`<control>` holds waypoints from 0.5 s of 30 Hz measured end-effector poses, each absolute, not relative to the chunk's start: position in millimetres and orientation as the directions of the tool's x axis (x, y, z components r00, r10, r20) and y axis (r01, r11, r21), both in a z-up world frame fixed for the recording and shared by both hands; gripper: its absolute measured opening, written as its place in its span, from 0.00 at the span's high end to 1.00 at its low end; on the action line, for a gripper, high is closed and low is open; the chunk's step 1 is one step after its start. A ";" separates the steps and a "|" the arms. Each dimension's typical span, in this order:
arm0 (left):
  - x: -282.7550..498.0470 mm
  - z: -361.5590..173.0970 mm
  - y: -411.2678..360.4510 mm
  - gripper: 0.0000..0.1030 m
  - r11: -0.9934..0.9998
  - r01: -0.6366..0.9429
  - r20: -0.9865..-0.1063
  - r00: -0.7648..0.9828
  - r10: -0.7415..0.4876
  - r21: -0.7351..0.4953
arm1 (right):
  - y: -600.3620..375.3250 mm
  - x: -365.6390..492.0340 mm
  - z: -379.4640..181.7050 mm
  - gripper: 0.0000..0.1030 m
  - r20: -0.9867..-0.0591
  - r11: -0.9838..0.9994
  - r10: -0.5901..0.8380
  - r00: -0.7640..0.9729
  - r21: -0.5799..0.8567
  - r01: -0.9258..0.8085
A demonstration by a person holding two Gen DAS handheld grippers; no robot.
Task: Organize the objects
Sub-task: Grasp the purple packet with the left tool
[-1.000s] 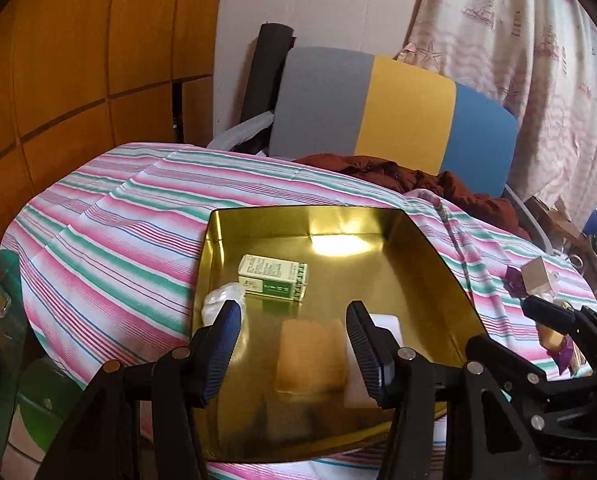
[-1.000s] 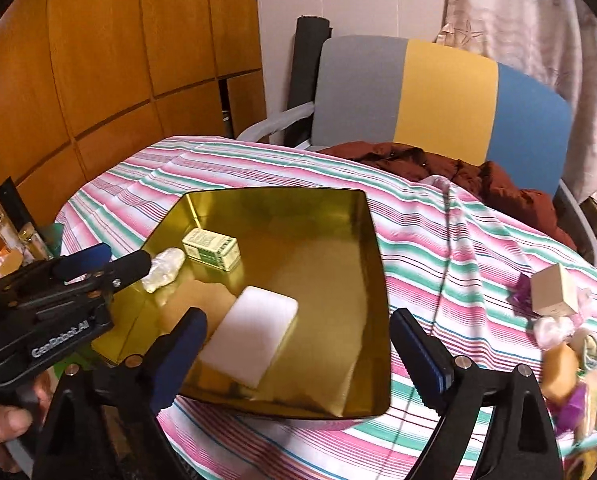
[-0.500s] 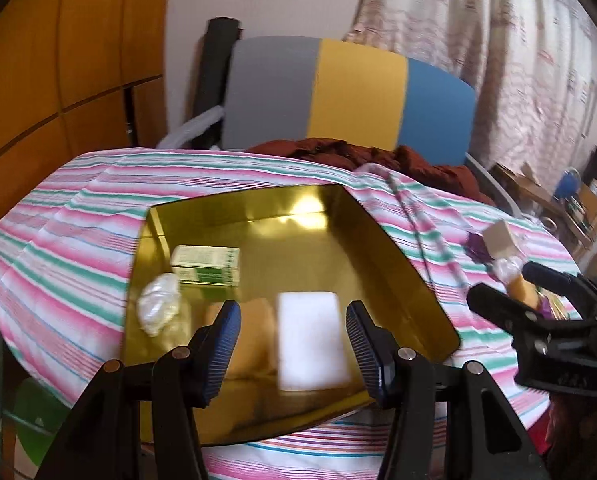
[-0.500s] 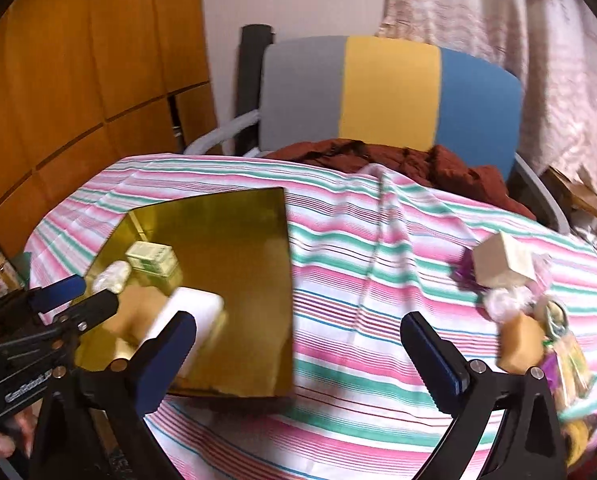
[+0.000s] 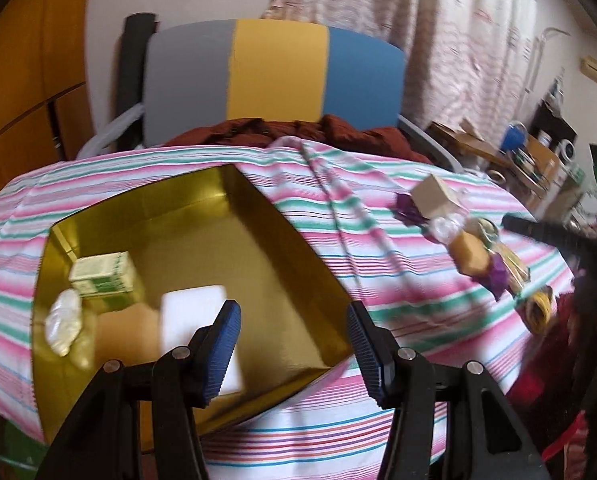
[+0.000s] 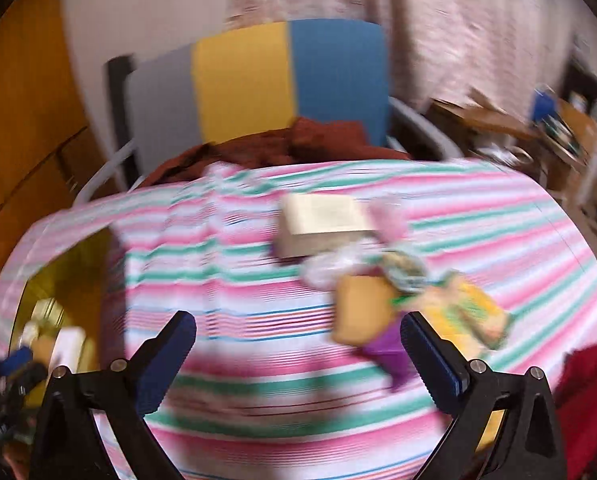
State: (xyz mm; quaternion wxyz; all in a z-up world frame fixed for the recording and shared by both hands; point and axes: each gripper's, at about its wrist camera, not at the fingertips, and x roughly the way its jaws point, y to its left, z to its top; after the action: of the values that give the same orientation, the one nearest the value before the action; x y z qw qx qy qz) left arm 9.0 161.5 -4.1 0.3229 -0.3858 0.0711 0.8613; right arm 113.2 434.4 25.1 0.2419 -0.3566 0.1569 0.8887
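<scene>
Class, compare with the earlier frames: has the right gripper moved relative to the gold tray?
Yes. The right gripper has swung rightward, away from the gold tray, now at the view's left edge, toward the cream box.

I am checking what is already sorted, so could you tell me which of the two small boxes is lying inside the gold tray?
The green-and-white box lies inside the gold tray, at its far left corner. The plain cream box stands outside on the striped tablecloth, among loose items.

Gold tray (image 5: pixel 258 216), pink/green/white striped cloth (image 5: pixel 354 200), grey/yellow/blue chair (image 5: pixel 274 72).
</scene>
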 end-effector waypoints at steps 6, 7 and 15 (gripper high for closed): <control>21.1 -5.8 205.0 0.46 -0.675 -0.723 -0.711 -0.396 0.581 -0.149 | 521.1 161.5 24.8 0.00 -0.731 -0.642 0.339 -0.592 0.280 -0.713; 23.5 -6.3 212.5 0.46 -0.658 -0.738 -0.712 -0.382 0.589 -0.149 | 530.2 167.3 23.4 0.00 -0.732 -0.616 0.338 -0.591 0.304 -0.727; 33.4 -26.3 283.3 0.47 -0.524 -0.822 -0.741 -0.206 0.639 -0.223 | 566.3 204.4 -2.6 0.00 -0.720 -0.478 0.280 -0.635 0.469 -0.743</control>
State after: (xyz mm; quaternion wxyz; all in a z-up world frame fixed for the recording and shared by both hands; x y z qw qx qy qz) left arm 33.4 283.3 -26.3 0.4753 -0.4137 0.1109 0.7686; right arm 204.4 566.3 -2.6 0.3158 -0.2879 0.4015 0.8101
